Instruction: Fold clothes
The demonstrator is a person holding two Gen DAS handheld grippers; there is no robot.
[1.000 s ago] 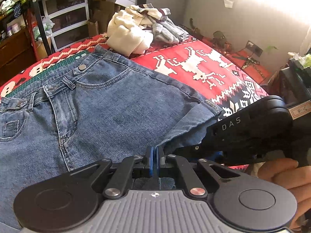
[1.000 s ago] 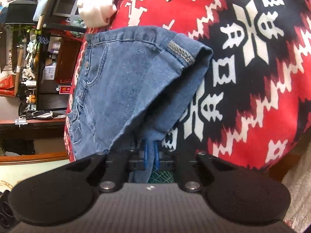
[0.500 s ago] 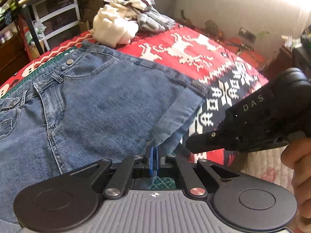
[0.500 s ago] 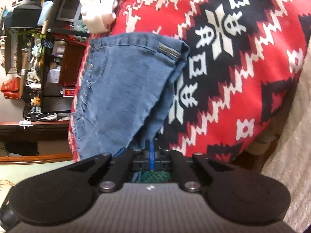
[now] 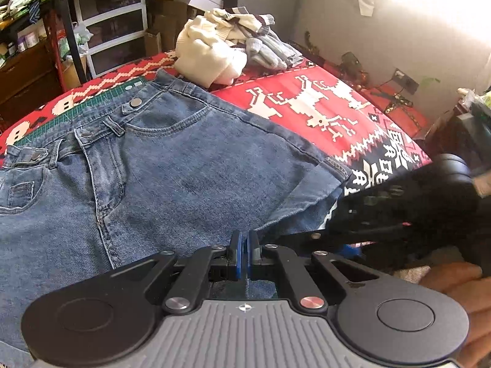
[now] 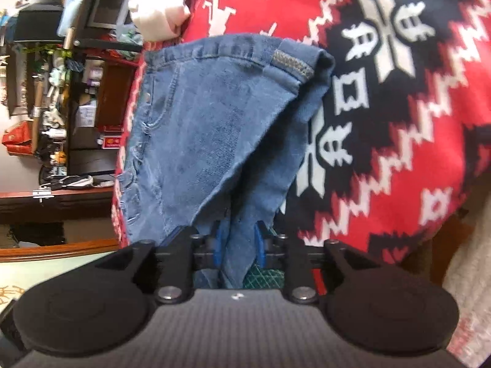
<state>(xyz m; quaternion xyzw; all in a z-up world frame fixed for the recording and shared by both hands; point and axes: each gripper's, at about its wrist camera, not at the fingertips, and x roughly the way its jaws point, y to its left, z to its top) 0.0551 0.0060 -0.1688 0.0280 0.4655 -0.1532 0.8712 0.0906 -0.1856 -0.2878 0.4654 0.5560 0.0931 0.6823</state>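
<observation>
Left wrist view: a pair of blue denim shorts (image 5: 172,178) lies spread front-side up on a red, white and black patterned blanket (image 5: 322,107), waistband toward the far left, with two metal snap buttons and a front pocket seam visible. A strip of green cutting mat (image 5: 92,104) shows at the waistband edge. The left gripper (image 5: 244,250) sits at the near hem of the shorts; its blue pads (image 5: 235,251) are pressed together with almost no gap, and denim shows just behind them, so the jaws appear closed on the shorts' hem. To the right, the black body of the right gripper (image 5: 399,208) reaches in toward the shorts' leg opening, and the person's hand (image 5: 460,294) shows at the lower right edge. Beyond the shorts, a heap of cream and grey knitwear (image 5: 227,52) rests on the blanket. Plastic storage drawers (image 5: 113,24) stand in the background.

Right wrist view: the right gripper (image 6: 236,245) has its blue pads (image 6: 259,242) clearly apart, with a fold of the shorts (image 6: 214,116) lying between them; whether the pads press on the cloth cannot be told. The leg hem with its cuffed corner (image 6: 291,64) lies on the blanket (image 6: 414,107), and green mat (image 6: 264,276) shows under the fingers
</observation>
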